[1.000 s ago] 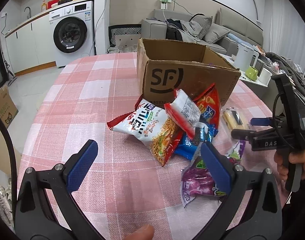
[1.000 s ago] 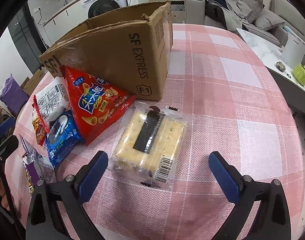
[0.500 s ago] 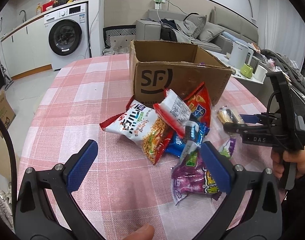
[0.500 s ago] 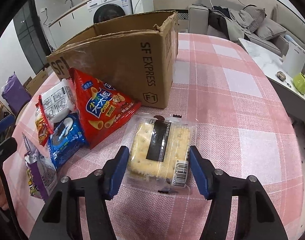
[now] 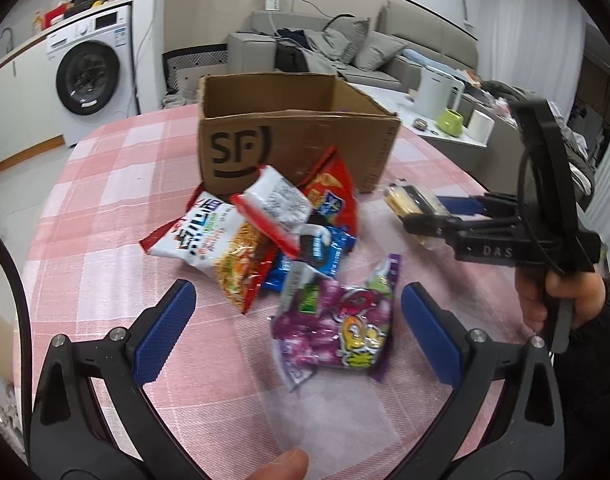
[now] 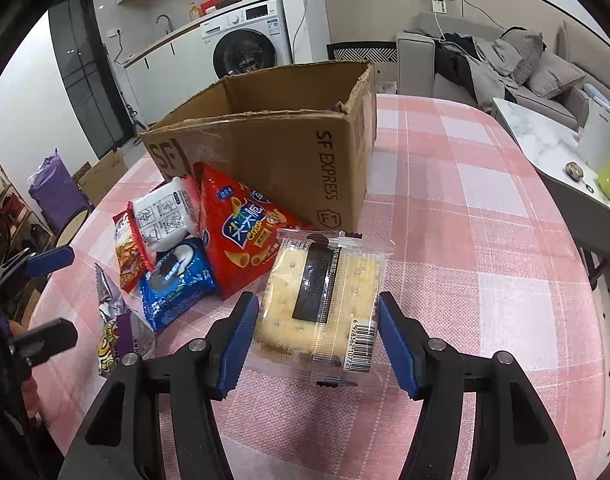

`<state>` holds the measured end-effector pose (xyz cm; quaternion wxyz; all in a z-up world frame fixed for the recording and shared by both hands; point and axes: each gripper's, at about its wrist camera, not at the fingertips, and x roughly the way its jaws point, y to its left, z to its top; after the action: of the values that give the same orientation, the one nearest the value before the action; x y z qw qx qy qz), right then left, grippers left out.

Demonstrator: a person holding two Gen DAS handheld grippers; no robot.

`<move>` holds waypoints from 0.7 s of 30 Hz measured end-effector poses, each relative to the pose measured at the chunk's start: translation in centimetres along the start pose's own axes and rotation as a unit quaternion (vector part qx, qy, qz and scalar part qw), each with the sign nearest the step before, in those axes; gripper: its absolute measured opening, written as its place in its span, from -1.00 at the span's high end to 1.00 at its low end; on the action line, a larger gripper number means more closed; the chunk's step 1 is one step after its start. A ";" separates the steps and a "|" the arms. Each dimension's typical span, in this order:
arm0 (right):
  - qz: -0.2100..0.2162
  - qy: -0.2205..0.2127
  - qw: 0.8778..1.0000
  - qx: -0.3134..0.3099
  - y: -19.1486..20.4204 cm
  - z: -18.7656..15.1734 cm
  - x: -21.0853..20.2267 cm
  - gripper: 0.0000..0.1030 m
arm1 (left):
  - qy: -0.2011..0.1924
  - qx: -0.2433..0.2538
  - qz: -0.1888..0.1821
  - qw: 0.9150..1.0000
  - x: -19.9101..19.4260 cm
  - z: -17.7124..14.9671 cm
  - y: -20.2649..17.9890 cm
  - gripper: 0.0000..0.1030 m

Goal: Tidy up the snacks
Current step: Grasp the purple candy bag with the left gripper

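Open cardboard box (image 6: 289, 148) marked SF EXPRESS stands on the pink checked tablecloth (image 6: 485, 240), top flaps up; inside looks empty from the left wrist view, though a small purple bit shows at the far rim and the floor of it is mostly hidden. All snacks sit outside it, piled against its front: red crisps bag (image 6: 241, 232) leaning on the box wall, white-and-red packet (image 6: 167, 216) on top of the pile, noodle snack bag (image 5: 221, 244) to the left side, blue cookie pack (image 6: 177, 284) under them, purple candy bag (image 5: 341, 320) nearest the left gripper. Clear-wrapped cracker pack (image 6: 325, 296) lies just right of the red bag, apart from the box. Right gripper (image 6: 319, 336) has just been closing, and the cracker pack is between its blue pads, both pads pressed on the wrapper's sides, near end of the pack lifted slightly off the cloth; in the left wrist view the pack shows clamped at the gripper's tip, a hand (image 5: 561, 296) on the handle. Left gripper (image 5: 297, 332) fingers spread wide, nothing held; purple candy bag lies between the pads, not touching either, flat on the cloth.
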<state>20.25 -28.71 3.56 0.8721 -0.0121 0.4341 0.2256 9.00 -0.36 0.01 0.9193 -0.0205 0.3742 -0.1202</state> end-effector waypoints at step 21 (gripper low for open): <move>0.008 -0.003 1.000 -0.004 0.1 0.2 -0.5 -0.19 | 0.056 0.047 -0.007 0.997 3.9 -2.1 -3.2 -0.70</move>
<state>20.07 -28.73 4.09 0.8715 -0.0114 0.4305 0.2345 9.62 -4.24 -3.79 0.8960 0.0268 0.4186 -0.1454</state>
